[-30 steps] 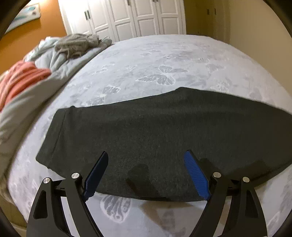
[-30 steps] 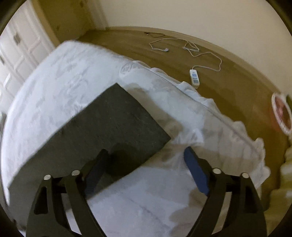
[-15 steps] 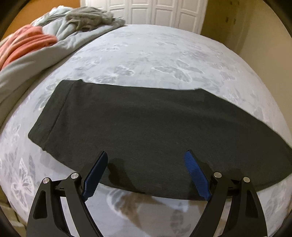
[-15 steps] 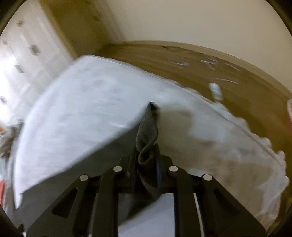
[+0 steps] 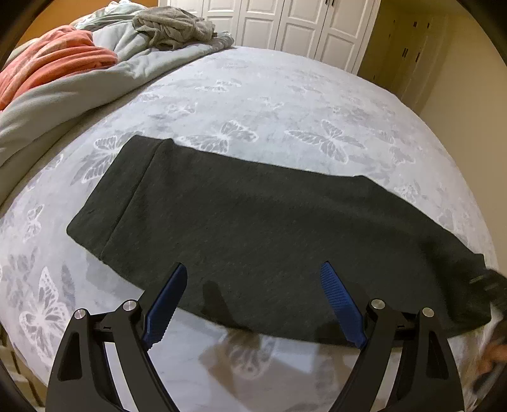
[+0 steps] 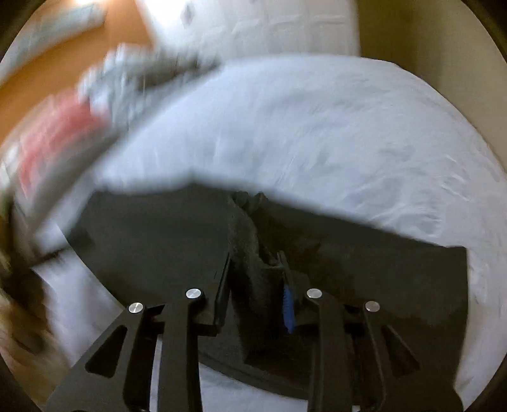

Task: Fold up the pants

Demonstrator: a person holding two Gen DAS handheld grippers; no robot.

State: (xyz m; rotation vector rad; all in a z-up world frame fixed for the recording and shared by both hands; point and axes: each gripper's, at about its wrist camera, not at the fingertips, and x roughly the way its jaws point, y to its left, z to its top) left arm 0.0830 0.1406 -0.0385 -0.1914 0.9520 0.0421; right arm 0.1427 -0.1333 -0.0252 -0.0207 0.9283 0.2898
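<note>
The dark grey pants (image 5: 253,228) lie flat across the butterfly-print bed sheet (image 5: 285,104), folded lengthwise, with one end at the left. My left gripper (image 5: 253,304) is open and empty, hovering over the pants' near edge. My right gripper (image 6: 256,285) is shut on a bunched fold of the pants (image 6: 247,241) and holds that end lifted above the rest of the fabric (image 6: 152,234). The right wrist view is blurred by motion. The lifted end shows in the left wrist view at the far right (image 5: 488,285).
A grey duvet (image 5: 73,92), an orange-pink blanket (image 5: 54,63) and a grey garment (image 5: 171,25) are heaped at the back left of the bed. White closet doors (image 5: 285,22) stand behind. The bed's near edge runs just below my left gripper.
My right gripper closed on the pants' end and has swung it up and towards the other end. My left gripper shifted right and nearer, staying open.
</note>
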